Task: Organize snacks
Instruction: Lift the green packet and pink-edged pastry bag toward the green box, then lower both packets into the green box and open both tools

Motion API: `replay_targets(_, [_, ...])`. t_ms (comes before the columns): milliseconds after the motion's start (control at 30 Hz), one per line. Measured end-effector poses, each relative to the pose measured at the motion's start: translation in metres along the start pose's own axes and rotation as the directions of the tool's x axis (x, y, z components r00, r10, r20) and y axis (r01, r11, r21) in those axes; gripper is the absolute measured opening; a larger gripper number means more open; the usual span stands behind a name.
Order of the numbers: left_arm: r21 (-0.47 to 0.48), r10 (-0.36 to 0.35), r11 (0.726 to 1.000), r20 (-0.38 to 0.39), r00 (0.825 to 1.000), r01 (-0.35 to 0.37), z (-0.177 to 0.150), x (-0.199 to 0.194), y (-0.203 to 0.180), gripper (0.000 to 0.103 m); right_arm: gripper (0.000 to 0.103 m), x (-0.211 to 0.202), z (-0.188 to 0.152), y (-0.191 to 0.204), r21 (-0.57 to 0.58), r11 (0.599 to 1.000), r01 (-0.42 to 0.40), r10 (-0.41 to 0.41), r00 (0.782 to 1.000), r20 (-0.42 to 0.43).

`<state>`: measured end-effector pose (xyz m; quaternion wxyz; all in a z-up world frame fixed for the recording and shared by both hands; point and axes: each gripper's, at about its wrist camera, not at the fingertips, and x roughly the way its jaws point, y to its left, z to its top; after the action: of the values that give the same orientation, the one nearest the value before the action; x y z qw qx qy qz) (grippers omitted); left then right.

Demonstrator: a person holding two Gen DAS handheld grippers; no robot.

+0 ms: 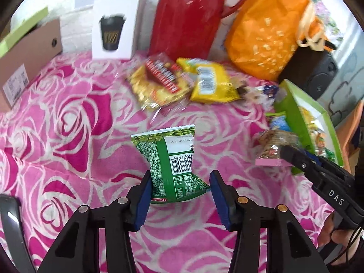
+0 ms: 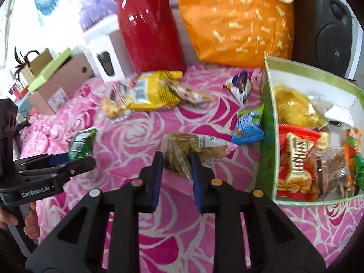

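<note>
My left gripper (image 1: 180, 177) is shut on a green snack packet (image 1: 173, 157) with a barcode, held above the pink rose cloth (image 1: 68, 118). It also shows at the left of the right wrist view, where the left gripper (image 2: 68, 159) carries the green packet (image 2: 82, 143). My right gripper (image 2: 176, 159) is shut on a clear packet of seeds (image 2: 182, 147) with a pink edge, just left of the green-walled box (image 2: 268, 136). That box holds several snacks, among them a red packet (image 2: 298, 159) and a yellow one (image 2: 293, 107).
Loose on the cloth lie yellow packets (image 2: 147, 91), a blue-white packet (image 2: 238, 84) and a blue-green packet (image 2: 248, 125). Behind stand a red jug (image 2: 147, 22), an orange bag (image 2: 234, 18), a black speaker (image 2: 327, 29), a white cup-picture box (image 2: 107, 61) and a cardboard box (image 2: 61, 84).
</note>
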<state>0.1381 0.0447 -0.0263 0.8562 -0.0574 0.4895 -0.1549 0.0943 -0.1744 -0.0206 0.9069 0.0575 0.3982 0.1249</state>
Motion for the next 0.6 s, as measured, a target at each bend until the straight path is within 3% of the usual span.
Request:
replay_targets(300, [0.150, -0.113, 0.984, 0.082, 0.990, 0.100, 0.014, -0.044, -0.075, 0.050, 0.026, -0.073, 0.001, -0.023, 0.060, 0.998, 0.027, -0.037, 0.986, 0.164])
replay_targets(467, [0.241, -0.185, 0.957, 0.080, 0.979, 0.161, 0.025, -0.045, -0.128, 0.050, 0.026, -0.115, -0.007, -0.068, 0.147, 0.983, 0.113, -0.145, 0.962, 0.233])
replay_targets(600, [0.307, -0.238, 0.928, 0.052, 0.970, 0.212, 0.032, -0.036, -0.175, 0.050, 0.026, -0.137, -0.020, -0.112, 0.248, 0.954, 0.171, -0.231, 0.943, 0.240])
